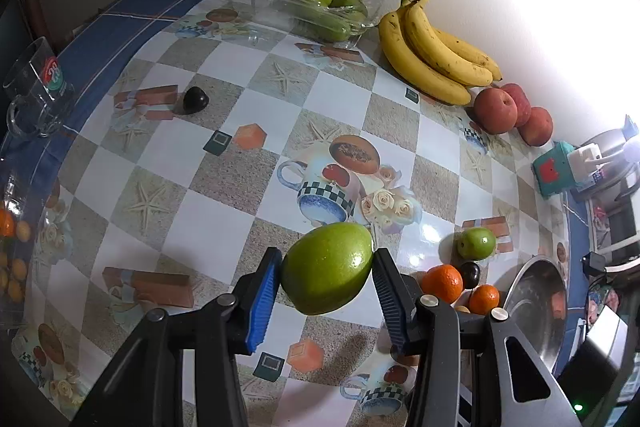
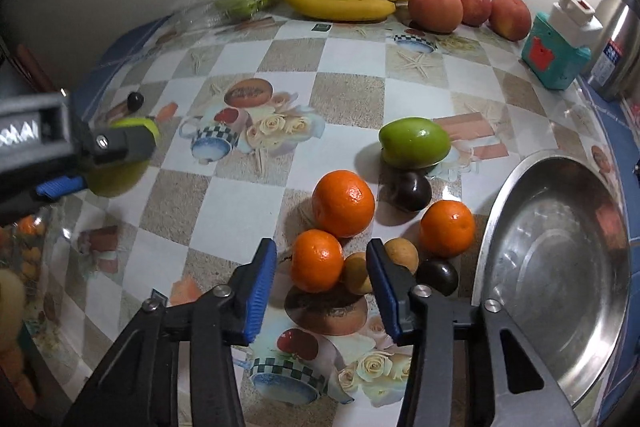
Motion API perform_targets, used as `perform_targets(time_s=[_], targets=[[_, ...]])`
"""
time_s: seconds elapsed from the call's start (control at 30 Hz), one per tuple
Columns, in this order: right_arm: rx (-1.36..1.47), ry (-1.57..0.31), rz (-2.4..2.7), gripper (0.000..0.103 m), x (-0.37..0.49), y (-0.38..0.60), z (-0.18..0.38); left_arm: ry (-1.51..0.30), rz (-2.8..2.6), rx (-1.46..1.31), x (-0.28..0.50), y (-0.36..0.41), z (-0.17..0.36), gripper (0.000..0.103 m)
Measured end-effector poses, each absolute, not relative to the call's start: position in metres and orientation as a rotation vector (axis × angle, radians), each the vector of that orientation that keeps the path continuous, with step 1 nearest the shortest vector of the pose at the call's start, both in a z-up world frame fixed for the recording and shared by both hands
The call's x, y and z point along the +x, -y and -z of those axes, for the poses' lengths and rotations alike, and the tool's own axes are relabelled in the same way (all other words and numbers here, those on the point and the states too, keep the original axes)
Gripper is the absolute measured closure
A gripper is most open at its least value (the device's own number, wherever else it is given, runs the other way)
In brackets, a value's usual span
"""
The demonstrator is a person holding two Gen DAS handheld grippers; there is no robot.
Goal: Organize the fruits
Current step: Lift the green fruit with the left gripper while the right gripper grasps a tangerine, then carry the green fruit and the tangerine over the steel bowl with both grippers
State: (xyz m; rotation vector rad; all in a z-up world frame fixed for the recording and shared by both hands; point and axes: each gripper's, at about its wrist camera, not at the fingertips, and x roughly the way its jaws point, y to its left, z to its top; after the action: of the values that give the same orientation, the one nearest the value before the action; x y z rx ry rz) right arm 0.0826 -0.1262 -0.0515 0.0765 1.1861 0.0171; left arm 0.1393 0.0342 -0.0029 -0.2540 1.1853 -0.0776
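The left hand-held gripper (image 1: pixel 326 269) clamps a green fruit (image 1: pixel 327 267) above the patterned table (image 1: pixel 224 211), while the right hand-held gripper (image 2: pixel 322 269) hangs wide open and empty over oranges (image 2: pixel 343 203) beside a steel bowl (image 2: pixel 556 267).

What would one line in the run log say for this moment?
left gripper: shut on green fruit, lifted | right gripper: open, over oranges | steel bowl: nothing visible inside
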Motion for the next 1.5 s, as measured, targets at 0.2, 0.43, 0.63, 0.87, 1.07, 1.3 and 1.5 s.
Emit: perform_targets(time_s=[0.2, 0.43, 0.63, 0.87, 1.07, 1.3, 1.5], targets=[[0.060, -1.192, 0.001, 0.066, 0.086, 0.123, 0.058, -1.186, 0.096, -0.265, 0.140, -0.034, 0.002, 0.053], [0.029, -1.190, -0.003, 0.070, 0.088, 0.116, 0.060, -1.187, 0.094, -0.265, 0.141, -0.034, 0.003, 0.053], [0.014, -1.185, -0.012, 0.074, 0.087, 0.112, 0.059, -1.197, 0.095, -0.260, 0.142, -0.034, 0.006, 0.053], [0.082, -1.173, -0.020, 0.074, 0.084, 0.119, 0.053, -1.192, 0.091, -0.261, 0.141, -0.036, 0.004, 0.053], [0.135, -1.139, -0.031, 0.074, 0.080, 0.125, 0.038, -1.192, 0.089, -0.260, 0.141, -0.037, 0.004, 0.053], [0.204, -1.112, -0.005, 0.074, 0.075, 0.146, 0.028, -1.188, 0.094, -0.257, 0.139, -0.034, 0.002, 0.053], [0.261, -1.087, 0.047, 0.074, 0.071, 0.173, 0.021, -1.189, 0.105, -0.249, 0.138, -0.028, 0.001, 0.053]])
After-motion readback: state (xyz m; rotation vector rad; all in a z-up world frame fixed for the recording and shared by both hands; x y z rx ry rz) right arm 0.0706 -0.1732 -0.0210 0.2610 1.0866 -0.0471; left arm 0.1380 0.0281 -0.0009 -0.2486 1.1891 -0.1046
